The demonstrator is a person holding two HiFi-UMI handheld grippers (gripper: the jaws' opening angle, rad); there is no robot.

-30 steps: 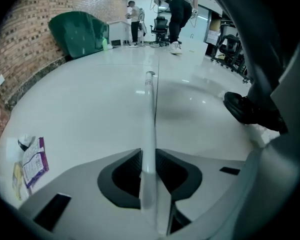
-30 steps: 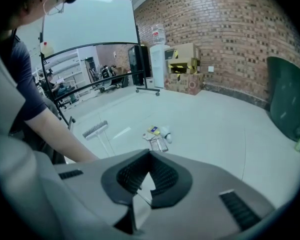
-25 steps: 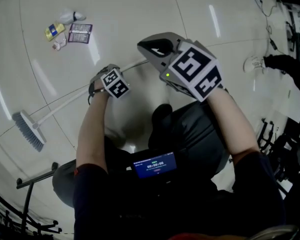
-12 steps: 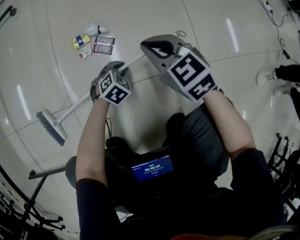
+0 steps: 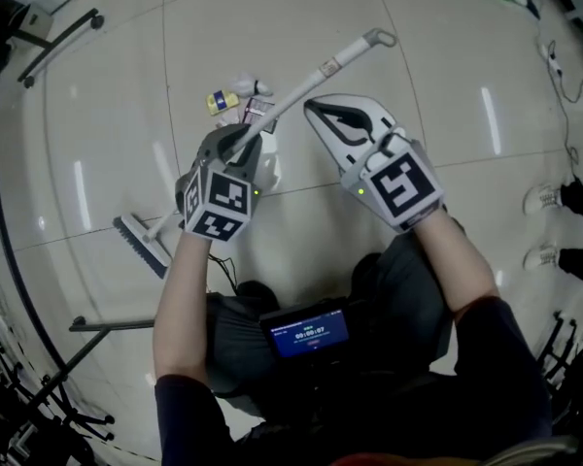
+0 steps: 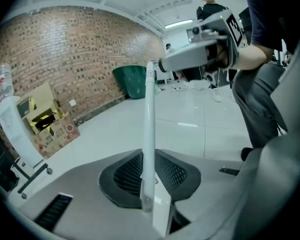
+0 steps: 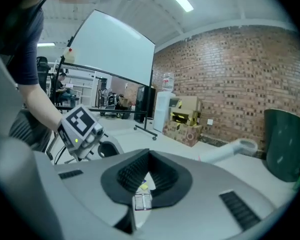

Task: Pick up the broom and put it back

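The broom has a long white handle [image 5: 316, 74] and a grey brush head [image 5: 144, 244] that rests on the tiled floor. My left gripper [image 5: 235, 144] holds the handle partway along, so its free end tilts up and away. In the left gripper view the handle [image 6: 149, 134] stands between the dark pads of the left gripper [image 6: 149, 184], whose jaws are closing on it. My right gripper [image 5: 321, 110] hangs just right of the handle, shut and with nothing in it. The right gripper view shows its own jaws [image 7: 146, 176] shut and the handle's end [image 7: 230, 150] off to the right.
Small litter, a yellow packet and a bottle [image 5: 235, 97], lies on the floor behind the handle. Black stand legs [image 5: 58, 32] run along the left. Someone's shoes [image 5: 554, 197] are at the right edge. Cardboard boxes [image 6: 45, 119] and a green bin [image 6: 132, 81] stand by the brick wall.
My left gripper has risen with the broom handle, swinging its free end up while the brush head stays on the floor. The right gripper has also lifted, still shut.
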